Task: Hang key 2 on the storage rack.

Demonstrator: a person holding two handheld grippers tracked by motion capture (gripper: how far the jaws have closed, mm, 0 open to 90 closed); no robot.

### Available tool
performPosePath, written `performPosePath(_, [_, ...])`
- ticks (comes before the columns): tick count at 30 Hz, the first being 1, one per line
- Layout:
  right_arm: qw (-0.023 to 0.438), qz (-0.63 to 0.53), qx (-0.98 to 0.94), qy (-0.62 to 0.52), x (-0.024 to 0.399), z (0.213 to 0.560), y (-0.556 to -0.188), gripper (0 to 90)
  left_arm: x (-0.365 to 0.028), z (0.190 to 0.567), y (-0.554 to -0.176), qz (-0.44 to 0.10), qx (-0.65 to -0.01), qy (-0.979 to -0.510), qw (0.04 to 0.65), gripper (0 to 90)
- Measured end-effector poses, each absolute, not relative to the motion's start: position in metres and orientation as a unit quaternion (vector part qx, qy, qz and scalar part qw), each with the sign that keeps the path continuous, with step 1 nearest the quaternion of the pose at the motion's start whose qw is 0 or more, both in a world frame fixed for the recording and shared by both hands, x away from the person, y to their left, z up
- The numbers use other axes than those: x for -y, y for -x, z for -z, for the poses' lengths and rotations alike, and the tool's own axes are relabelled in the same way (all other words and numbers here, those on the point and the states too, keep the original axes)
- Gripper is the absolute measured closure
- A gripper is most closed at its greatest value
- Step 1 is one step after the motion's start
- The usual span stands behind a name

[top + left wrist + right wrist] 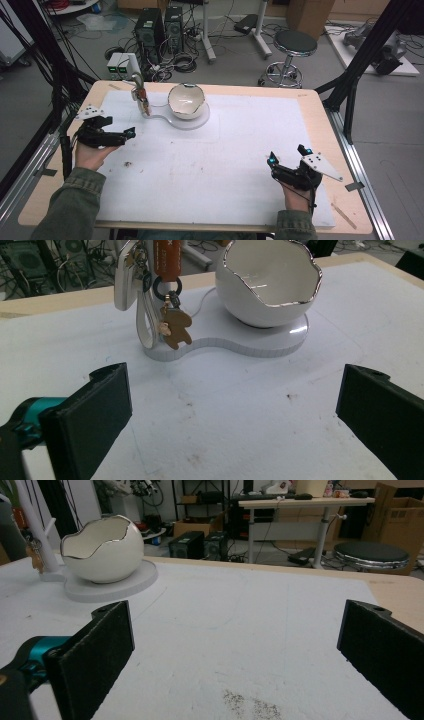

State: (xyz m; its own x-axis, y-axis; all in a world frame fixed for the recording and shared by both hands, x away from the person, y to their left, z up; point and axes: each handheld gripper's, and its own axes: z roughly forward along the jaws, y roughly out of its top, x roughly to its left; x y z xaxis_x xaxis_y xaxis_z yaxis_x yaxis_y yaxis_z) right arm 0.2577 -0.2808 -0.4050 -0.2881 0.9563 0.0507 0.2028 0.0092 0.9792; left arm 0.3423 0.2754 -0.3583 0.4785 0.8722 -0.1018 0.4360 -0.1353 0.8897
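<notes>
Keys with a brown bear charm [175, 327] hung from a white stand [225, 345], presumably so they could be lifted off freely; an egg-shaped bowl [267, 285] sat on the same base, probably as the drop point. Left gripper [131, 133] pointed at the stand, jaws wide apart, holding and touching nothing; the keys lay ahead of it and slightly left, near but apart. Right gripper [287, 156] rested well back from the bowl, jaws equally wide, empty, above the table [240, 150].
</notes>
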Motion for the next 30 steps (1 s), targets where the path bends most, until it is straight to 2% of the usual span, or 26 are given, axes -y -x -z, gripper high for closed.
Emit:
performPosePath(12, [0.36,-0.521,-0.61,-0.476,0.28,0.405,-0.257,0.4,-0.278,0.373,-0.318,-0.262,-0.442,-0.707,0.486,1.7])
performPosePath(30, [0.362,-0.522,-0.608,-0.476,0.281,0.404,-0.256,0.4,-0.291,0.387,-0.289,-0.32,-0.434,-0.659,0.524,1.7])
